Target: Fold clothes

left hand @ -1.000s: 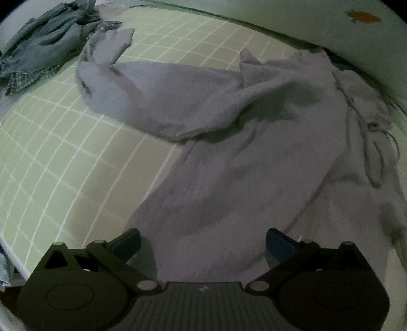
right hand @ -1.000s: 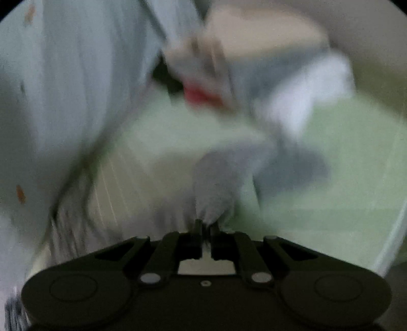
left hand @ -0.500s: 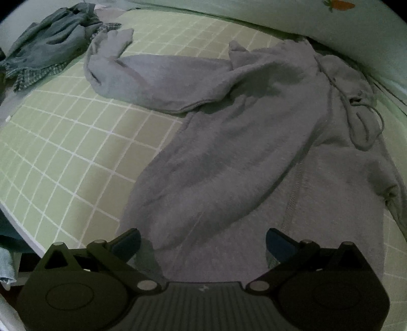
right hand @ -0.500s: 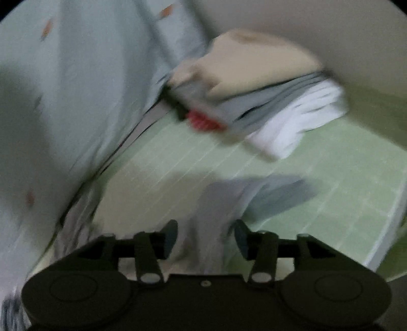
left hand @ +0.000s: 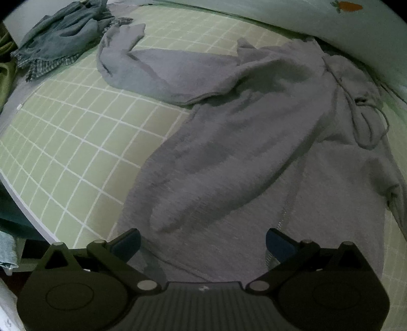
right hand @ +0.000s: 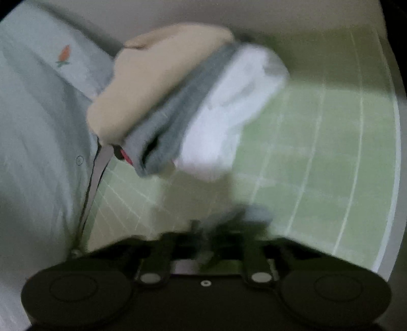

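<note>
With my left gripper (left hand: pixel 202 243) pointing steeply down, I see its jaws spread wide and nothing between them. Right under and ahead of it lies the grey hoodie (left hand: pixel 254 152), spread on the green checked sheet (left hand: pixel 76 142); the hem sits just ahead of my fingertips and runs across the gap between them. One sleeve (left hand: pixel 157 68) stretches away to the upper left of the tool, bent at the cuff, and a fold of the body lies draped over the middle. The hood and its drawstring (left hand: pixel 371 114) are far off to the right of the tool. Beyond the sleeve, at the far left, I see a crumpled blue pile (left hand: pixel 61 38), well apart from the hoodie. A pale pillow with a carrot print (left hand: pixel 346 5) runs along the far edge.

My right gripper (right hand: pixel 203 244) is smeared by motion blur, but its jaws are drawn together. A bit of grey cloth (right hand: pixel 254 214) shows just ahead of the tips; I cannot tell whether it is pinched or only lying there. Ahead of this tool is a folded stack (right hand: pixel 178 101), beige on top, grey in the middle, white at the bottom, resting on the sheet. To the left of the tool is the pale pillow again, and bare sheet to the right.
</note>
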A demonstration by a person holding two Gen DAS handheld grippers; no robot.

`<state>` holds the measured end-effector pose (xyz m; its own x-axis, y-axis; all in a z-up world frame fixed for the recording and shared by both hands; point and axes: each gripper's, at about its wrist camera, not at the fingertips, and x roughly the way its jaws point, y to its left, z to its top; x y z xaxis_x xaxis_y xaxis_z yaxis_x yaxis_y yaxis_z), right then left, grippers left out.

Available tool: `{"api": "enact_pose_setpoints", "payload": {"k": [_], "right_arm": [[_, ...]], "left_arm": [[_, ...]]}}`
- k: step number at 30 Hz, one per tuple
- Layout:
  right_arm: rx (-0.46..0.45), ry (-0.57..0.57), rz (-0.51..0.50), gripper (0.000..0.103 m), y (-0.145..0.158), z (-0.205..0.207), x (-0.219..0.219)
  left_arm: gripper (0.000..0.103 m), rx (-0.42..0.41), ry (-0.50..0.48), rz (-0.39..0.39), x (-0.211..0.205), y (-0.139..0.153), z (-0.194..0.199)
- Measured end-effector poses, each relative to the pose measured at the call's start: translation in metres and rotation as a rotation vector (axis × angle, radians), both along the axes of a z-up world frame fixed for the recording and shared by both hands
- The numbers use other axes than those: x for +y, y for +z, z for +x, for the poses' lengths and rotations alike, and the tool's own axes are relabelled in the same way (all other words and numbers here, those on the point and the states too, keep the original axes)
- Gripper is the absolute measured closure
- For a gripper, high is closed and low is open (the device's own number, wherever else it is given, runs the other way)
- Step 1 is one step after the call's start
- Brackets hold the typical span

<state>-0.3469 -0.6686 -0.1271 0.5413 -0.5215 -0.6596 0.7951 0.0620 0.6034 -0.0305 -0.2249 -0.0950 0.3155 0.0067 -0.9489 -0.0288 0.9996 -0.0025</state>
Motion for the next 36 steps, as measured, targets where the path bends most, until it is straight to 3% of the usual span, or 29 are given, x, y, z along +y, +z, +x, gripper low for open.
{"api": "enact_pose_setpoints", "payload": {"k": [6,7,10,12,17,18,19,24,30,36], "right_arm": [[0.225,-0.038,-0.437,0.096,0.047,-0.024,0.004],[0.266,-0.039,-0.470,0.096,0.048,-0.027,0.004],[0.422,-0.058,-0.399,0.095,0.029,-0.030,-0.007],[0.463,-0.037,-0.318,0.095,0.010,-0.029,-0.013],[0.587,-0.013,-0.250,0.089,-0.004,-0.012,-0.005],[0.615,-0.023,-0.243,0.077,-0.004,-0.010,-0.002],[0.632,-0.042,-0.237,0.059,-0.001,-0.008,-0.001],[0.706,-0.081,-0.295,0.020,0.017,0.009,0.020],[0.699,0.008,-0.404,0.008,0.038,0.057,0.071],[0.576,0.210,-0.365,0.006,0.036,0.124,0.133]], "left_arm": [[0.000,0.003,0.008,0.000,-0.003,-0.003,-0.002],[0.000,0.005,0.012,-0.001,-0.002,-0.004,-0.003],[0.000,0.006,0.028,-0.005,0.001,-0.005,-0.004],[0.000,0.000,0.037,-0.001,0.006,-0.004,-0.005],[0.000,-0.004,0.055,0.005,0.022,0.000,-0.005],[0.000,-0.004,0.059,0.006,0.026,0.001,-0.004],[0.000,-0.005,0.064,0.007,0.031,0.002,-0.003],[0.000,-0.020,0.101,0.006,0.061,0.008,0.004],[0.000,-0.034,0.159,0.008,0.110,0.013,0.028],[0.000,-0.064,0.182,-0.016,0.159,0.015,0.067]]}}
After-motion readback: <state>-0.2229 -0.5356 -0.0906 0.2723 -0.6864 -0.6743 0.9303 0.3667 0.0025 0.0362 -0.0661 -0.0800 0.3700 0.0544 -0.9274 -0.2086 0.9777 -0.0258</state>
